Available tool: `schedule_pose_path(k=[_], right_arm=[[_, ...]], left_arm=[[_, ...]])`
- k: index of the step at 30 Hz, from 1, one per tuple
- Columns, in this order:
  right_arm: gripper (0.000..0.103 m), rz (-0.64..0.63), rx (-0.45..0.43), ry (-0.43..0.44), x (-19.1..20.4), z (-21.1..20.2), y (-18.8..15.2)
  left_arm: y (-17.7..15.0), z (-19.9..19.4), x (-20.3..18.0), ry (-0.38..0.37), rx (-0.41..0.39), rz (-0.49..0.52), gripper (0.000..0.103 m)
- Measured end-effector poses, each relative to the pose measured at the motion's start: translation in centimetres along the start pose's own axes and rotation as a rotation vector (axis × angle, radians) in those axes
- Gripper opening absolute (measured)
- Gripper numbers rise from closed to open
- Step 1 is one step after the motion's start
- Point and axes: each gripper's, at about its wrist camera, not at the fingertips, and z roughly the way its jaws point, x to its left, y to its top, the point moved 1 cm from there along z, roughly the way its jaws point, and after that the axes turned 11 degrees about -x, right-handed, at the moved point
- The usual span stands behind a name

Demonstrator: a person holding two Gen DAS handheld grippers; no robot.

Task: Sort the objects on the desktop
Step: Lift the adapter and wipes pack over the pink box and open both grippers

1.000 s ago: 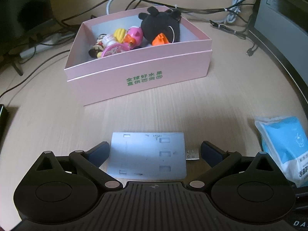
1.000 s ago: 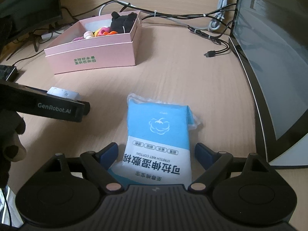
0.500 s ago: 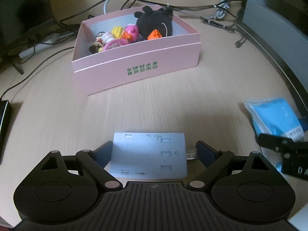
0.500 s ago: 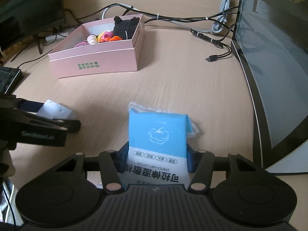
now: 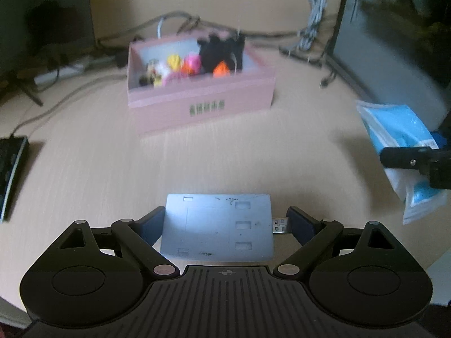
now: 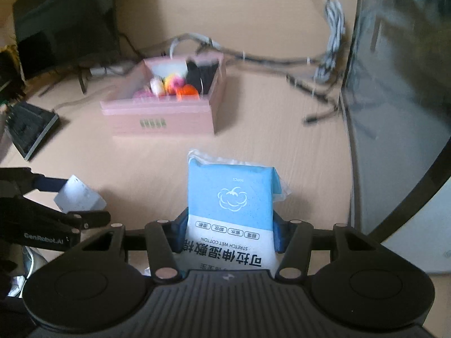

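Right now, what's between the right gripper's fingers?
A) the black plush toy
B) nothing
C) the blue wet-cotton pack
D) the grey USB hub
C: in the right wrist view the right gripper has its blue pads pressed on both sides of the blue wet-cotton pack, its jaws having just closed in on it; the grey USB hub sits in the left gripper.

- The box (image 5: 201, 104) stood on the desk (image 5: 112, 174), well beyond both grippers, with toys (image 5: 194, 63) inside it.
- Cables (image 6: 282, 62) ran behind the box.
- A monitor (image 6: 394, 112) stood at the desk's right edge.
- A keyboard (image 6: 31, 125) lay left of the box.
- The hub (image 5: 217, 229) sat between the left gripper's (image 5: 225, 222) fingers.
- The wipes pack (image 6: 231, 205) sat between the right gripper's (image 6: 229, 231) fingers, right of the hub.
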Motion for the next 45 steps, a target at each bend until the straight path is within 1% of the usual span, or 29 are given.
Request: schedule_pose_path(k=[4, 7, 10, 13, 18, 21, 25, 28, 30, 31, 32, 34, 36, 37, 38, 41, 43, 45], right_arm=[[0.053, -0.048, -0.132, 0.001, 0.4, -2.9, 4.8], [0.053, -0.05, -0.245, 0.018, 0.8, -4.7, 8.9], [0.053, -0.023, -0.332, 0.025, 1.4, -5.4, 12.5], [0.053, 0.009, -0.391, 0.021, 2.4, -4.9, 15.5], [0.053, -0.001, -0.435, 0.041, 4.0, -3.3, 19.3], [0.053, 0.0, -0.422, 0.058, 4.7, -1.1, 20.8], [0.053, 0.025, -0.371, 0.091, 6.0, 2.8, 21.8], [0.054, 0.019, -0.313, 0.093, 6.9, 7.1, 22.2], [0.059, 0.032, -0.263, 0.111, 7.1, 10.0, 21.9], [0.071, 0.035, -0.248, 0.112, 7.1, 11.0, 21.6], [0.082, 0.038, -0.246, 0.105, 7.0, 11.7, 21.3], [0.087, 0.033, -0.26, 0.087, 6.8, 12.2, 20.6], [0.089, 0.022, -0.261, 0.054, 6.3, 12.4, 19.7], [0.092, 0.021, -0.258, 0.031, 5.9, 12.5, 19.1], [0.094, 0.021, -0.252, 0.005, 5.3, 12.5, 18.4], [0.096, 0.04, -0.218, -0.069, 3.4, 12.2, 16.3], [0.096, 0.08, -0.182, -0.106, 2.0, 12.3, 15.0], [0.096, 0.118, -0.154, -0.128, 0.9, 12.3, 14.0]], left_arm=[[4.1, -1.5, 0.4, -0.004, -0.113, 0.016, 0.094], [7.9, -2.0, 0.9, 0.004, -0.197, 0.04, 0.094], [11.3, -1.7, 1.4, 0.005, -0.254, 0.055, 0.094], [13.9, -1.3, 1.7, -0.002, -0.3, 0.059, 0.094], [16.2, 0.0, 2.5, -0.013, -0.323, 0.082, 0.094], [16.5, 0.5, 3.5, -0.014, -0.327, 0.072, 0.094], [16.1, 1.5, 5.8, 0.001, -0.318, 0.052, 0.095], [15.0, 3.2, 7.8, 0.021, -0.274, 0.03, 0.094], [14.2, 4.8, 8.8, 0.02, -0.221, 0.001, 0.094], [13.8, 5.5, 9.1, 0.017, -0.196, -0.008, 0.094], [13.5, 6.1, 9.3, 0.013, -0.178, -0.013, 0.094], [12.8, 7.1, 9.4, 0.001, -0.145, -0.017, 0.095], [12.3, 7.8, 9.2, -0.011, -0.123, -0.007, 0.095], [12.3, 8.2, 9.1, -0.017, -0.114, 0.0, 0.095], [12.4, 8.7, 9.1, -0.025, -0.108, 0.005, 0.095], [13.3, 9.9, 8.7, -0.042, -0.104, 0.013, 0.094], [14.2, 10.6, 8.3, -0.049, -0.121, 0.018, 0.095], [15.5, 11.2, 7.7, -0.049, -0.163, 0.015, 0.095]])
